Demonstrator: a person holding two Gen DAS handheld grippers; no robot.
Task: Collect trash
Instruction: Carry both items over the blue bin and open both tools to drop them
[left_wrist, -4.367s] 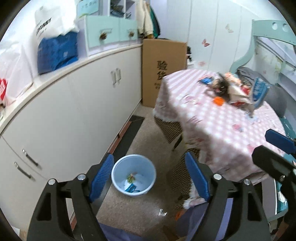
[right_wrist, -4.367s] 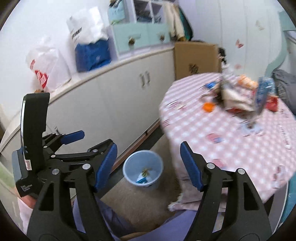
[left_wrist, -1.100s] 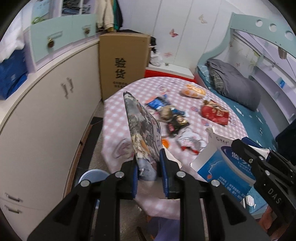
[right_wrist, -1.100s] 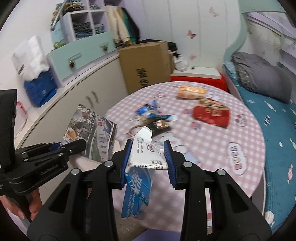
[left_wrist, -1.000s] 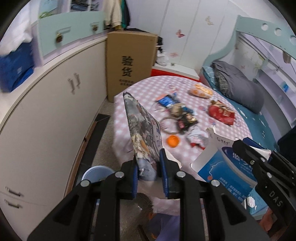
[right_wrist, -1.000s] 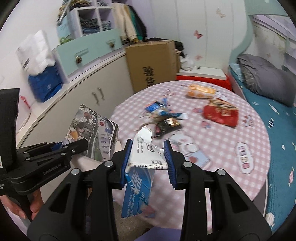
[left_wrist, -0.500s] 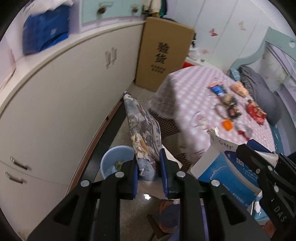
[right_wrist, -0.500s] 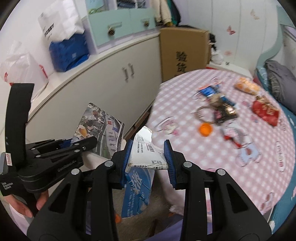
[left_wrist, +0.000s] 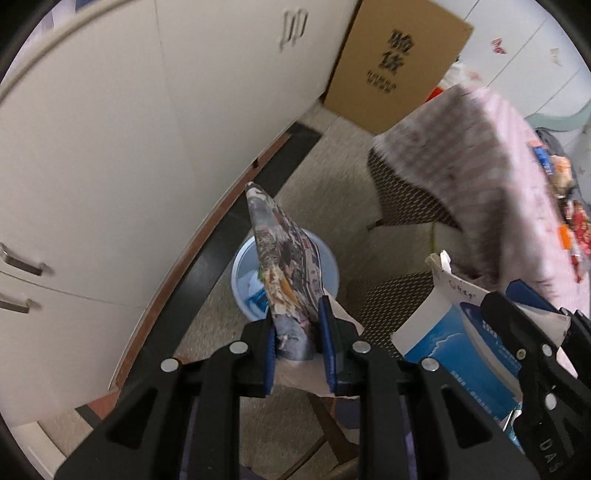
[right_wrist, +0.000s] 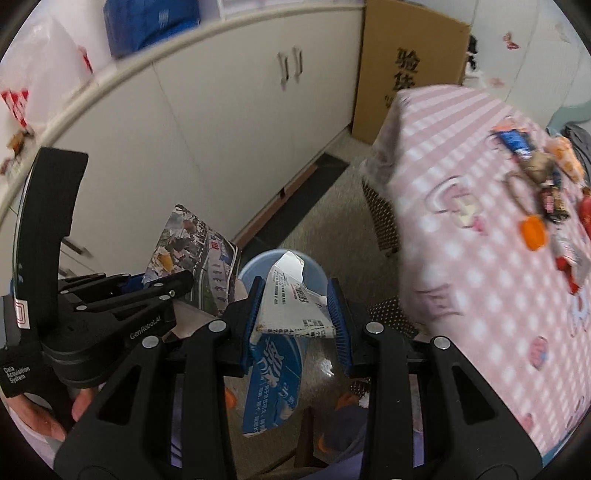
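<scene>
My left gripper (left_wrist: 298, 317) is shut on a folded printed magazine page (left_wrist: 284, 266), held upright over the light-blue trash bin (left_wrist: 242, 286) on the floor. My right gripper (right_wrist: 295, 299) is shut on a torn blue-and-white carton (right_wrist: 291, 306), which hangs above the same bin (right_wrist: 255, 269). The bin holds a few scraps. In the right wrist view the left gripper (right_wrist: 155, 286) with its magazine page (right_wrist: 195, 254) sits just left of the bin. In the left wrist view the carton (left_wrist: 450, 339) shows at the lower right. More wrappers (right_wrist: 543, 184) lie on the pink checked table (right_wrist: 461, 258).
White cabinets (left_wrist: 110, 147) run along the left, with a dark floor strip (left_wrist: 236, 225) at their base. A brown cardboard box (left_wrist: 395, 66) stands at the back. A woven chair (left_wrist: 402, 199) is tucked under the tablecloth. A hand (right_wrist: 44, 417) grips the left tool.
Both grippers have swung down and left from over the table to above the bin, still holding the magazine page and the carton. The bin now sits right behind both loads.
</scene>
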